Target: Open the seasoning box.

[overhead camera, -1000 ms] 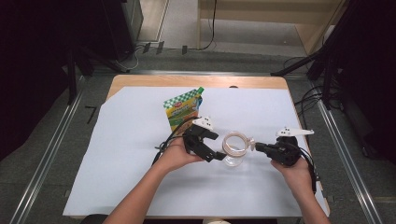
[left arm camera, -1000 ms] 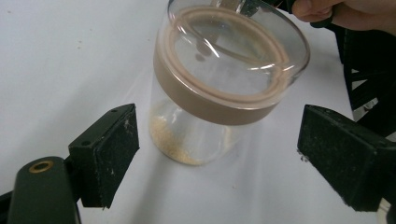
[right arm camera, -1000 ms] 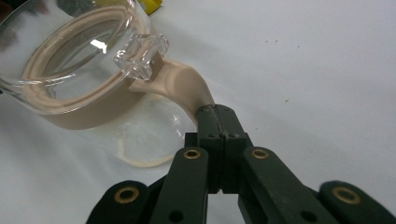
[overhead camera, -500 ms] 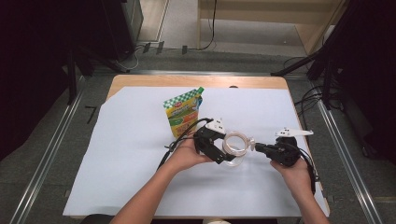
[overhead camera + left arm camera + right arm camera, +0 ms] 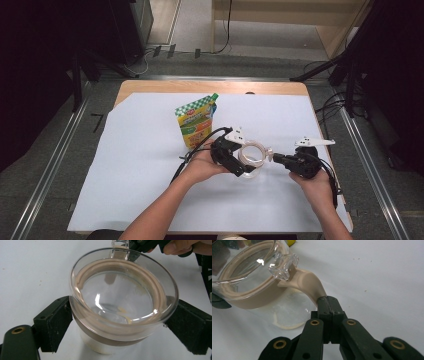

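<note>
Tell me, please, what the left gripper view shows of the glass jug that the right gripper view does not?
The left gripper view looks down into the glass jug: its open mouth, the beige ring inside the rim, the clear bottom, and a black jaw at each side of its body.

The right gripper view shows the beige handle pinched at its lower end between the right gripper and its closed jaws, and the jug tilted above the white sheet.

Both show the clear lug on the rim, the beige band and the white sheet.

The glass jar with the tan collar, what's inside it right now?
The glass jar looks empty: through its clear lid the bottom shows, with glare and small yellowish marks. The tan collar hides the wall behind it.
</note>
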A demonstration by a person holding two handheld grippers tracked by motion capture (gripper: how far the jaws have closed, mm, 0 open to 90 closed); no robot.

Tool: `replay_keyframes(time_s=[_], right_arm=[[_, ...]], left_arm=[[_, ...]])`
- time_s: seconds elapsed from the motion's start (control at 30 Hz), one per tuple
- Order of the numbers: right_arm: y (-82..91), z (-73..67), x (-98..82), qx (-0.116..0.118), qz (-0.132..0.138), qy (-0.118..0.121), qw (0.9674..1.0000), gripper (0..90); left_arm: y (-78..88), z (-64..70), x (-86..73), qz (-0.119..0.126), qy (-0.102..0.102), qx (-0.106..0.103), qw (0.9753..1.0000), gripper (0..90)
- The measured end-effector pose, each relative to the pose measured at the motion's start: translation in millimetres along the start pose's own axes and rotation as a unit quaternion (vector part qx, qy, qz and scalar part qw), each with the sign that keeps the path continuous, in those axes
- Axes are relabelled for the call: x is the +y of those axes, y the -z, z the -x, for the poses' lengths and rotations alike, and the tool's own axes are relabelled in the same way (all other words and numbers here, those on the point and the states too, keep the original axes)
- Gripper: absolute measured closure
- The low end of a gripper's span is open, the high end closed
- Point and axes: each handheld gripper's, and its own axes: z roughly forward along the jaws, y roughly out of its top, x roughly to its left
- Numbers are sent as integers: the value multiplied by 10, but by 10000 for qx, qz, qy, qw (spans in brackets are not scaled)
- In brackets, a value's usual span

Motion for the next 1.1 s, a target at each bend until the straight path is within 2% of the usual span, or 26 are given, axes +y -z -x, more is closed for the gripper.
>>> replay_keyframes(time_s=[0.13,0.43,0.57,1.1], right_arm=[[-1,-1,-1,-6,-7,1,10000,900],[-8,-3,-2,-27,-43,7,10000,900],[-9,0,-3,-26,-51,8,10000,900],[-9,-5,-5,-24,-53,4,10000,900]], left_arm=[[47,-6,17,134,2,4,9999,121],[56,4,52,1,-4,20,10000,126],[77,17,67,56,-114,108,9999,132],[98,36,104,80,-127,105,9998,130]])
